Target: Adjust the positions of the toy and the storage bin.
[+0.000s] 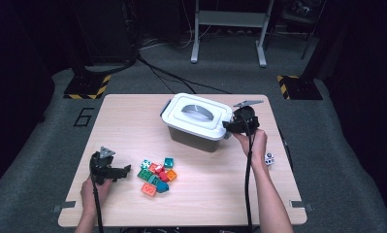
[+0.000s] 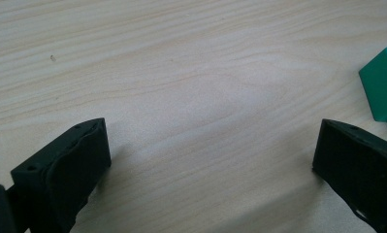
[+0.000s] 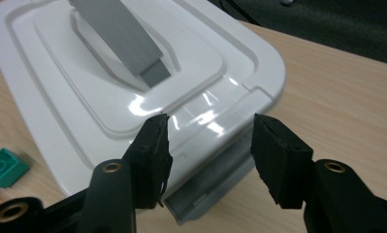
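Observation:
A white lidded box (image 1: 196,121) with a grey handle (image 3: 118,39) stands at the back middle of the wooden table (image 1: 128,121). My right gripper (image 1: 228,125) is at the box's right end. In the right gripper view its jaws (image 3: 210,131) stand apart, straddling the lid's (image 3: 84,97) rim above the grey side latch (image 3: 210,187), and the pads do not press on it. My left gripper (image 1: 125,170) rests open near the front left, with bare wood between its jaws (image 2: 213,131). Several coloured bricks (image 1: 156,175) lie just right of it, and a green one (image 2: 382,90) shows beside the right jaw.
A small white cube-like thing (image 1: 269,158) lies by the table's right edge near my right wrist. A teal brick (image 3: 4,167) sits on the table beside the box. Beyond the table are a grey floor, cables and metal stand legs (image 1: 228,53).

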Demonstrator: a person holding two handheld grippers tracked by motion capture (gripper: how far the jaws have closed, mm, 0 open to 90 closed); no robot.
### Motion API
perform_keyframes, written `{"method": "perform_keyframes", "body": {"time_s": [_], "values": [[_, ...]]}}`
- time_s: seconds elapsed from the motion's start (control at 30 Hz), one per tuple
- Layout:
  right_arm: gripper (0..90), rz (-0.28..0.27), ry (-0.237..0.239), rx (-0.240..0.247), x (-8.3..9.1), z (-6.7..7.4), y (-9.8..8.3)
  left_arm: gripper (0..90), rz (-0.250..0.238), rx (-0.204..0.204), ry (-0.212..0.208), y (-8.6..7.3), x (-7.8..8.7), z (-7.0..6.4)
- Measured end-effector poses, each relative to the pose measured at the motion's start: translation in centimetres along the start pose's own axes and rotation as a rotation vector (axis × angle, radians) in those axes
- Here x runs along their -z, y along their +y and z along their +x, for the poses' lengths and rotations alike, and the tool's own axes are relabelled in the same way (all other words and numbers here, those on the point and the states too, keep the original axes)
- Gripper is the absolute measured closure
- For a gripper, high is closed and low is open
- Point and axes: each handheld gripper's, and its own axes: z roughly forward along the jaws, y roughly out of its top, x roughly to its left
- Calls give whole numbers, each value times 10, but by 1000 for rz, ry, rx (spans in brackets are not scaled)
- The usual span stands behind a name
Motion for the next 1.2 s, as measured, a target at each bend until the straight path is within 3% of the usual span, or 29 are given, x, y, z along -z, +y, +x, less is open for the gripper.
{"method": "perform_keyframes", "body": {"time_s": [0.2, 0.33, 0.57, 0.6, 0.7, 0.97, 1.1, 1.2], "values": [[407, 20, 35, 76, -13, 15, 20, 0, 2, 0, -1, 0, 0, 0], [434, 47, 46, 120, -28, 26, 29, 0, 1, 0, 0, 0, 0, 0], [437, 54, 42, 148, -46, 35, 39, 0, 0, 0, 0, 0, 0, 0], [457, 61, 15, 166, -51, 37, 42, 0, 0, 1, 2, 0, 0, 0], [560, 77, 17, 200, -57, 39, 44, 0, 0, 1, 1, 0, 0, 0], [604, 90, 2, 252, -54, 45, 42, 0, 0, 0, 0, 0, 0, 0], [616, 98, 1, 261, -48, 50, 38, 0, -1, -1, 0, 0, 0, 0], [618, 107, -6, 239, -42, 53, 33, 0, -1, 0, 1, 0, 0, 0]]}}
